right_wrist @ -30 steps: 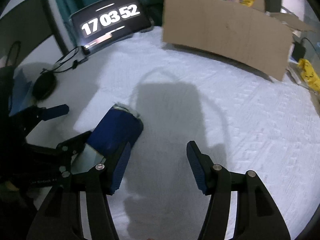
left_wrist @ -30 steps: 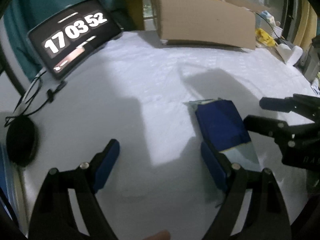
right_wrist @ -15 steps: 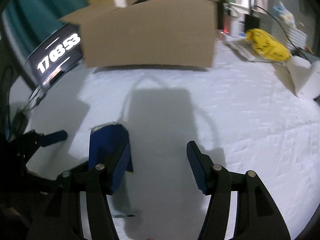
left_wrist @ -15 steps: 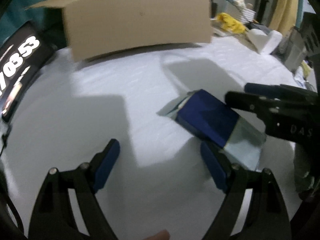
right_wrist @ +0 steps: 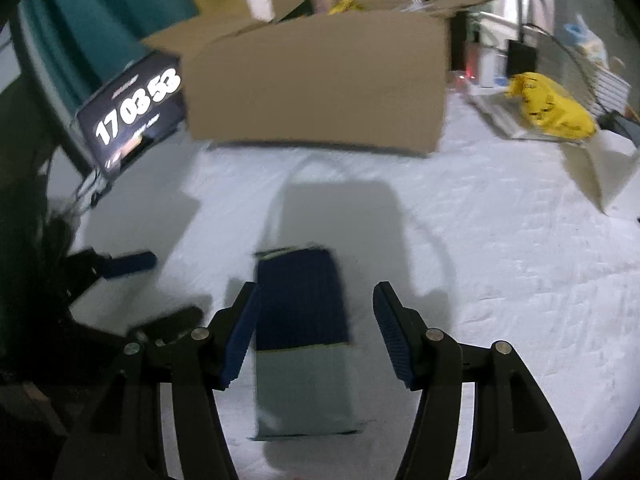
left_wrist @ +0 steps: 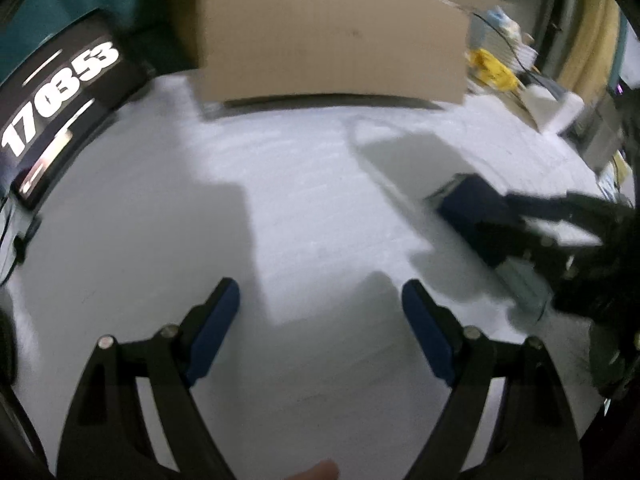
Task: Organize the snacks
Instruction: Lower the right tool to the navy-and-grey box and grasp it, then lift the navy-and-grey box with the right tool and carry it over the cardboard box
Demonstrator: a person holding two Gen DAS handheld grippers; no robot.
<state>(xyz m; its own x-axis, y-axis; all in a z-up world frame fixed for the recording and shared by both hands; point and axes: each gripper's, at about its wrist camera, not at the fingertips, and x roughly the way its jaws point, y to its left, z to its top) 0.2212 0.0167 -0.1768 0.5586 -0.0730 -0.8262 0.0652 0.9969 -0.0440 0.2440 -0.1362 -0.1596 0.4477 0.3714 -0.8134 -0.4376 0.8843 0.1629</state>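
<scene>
- My right gripper [right_wrist: 316, 334] is spread wide, straddling the blue-and-grey snack pack [right_wrist: 302, 332], pads not touching it.
- Pack lies flat on the white tablecloth [right_wrist: 480, 280], near centre.
- My left gripper [left_wrist: 320, 312] is wide open over bare cloth, holding nothing.
- Open cardboard box [right_wrist: 316, 92] stands far behind; clock tablet [right_wrist: 136, 112] far left, yellow bag [right_wrist: 552, 108] far right.
</scene>
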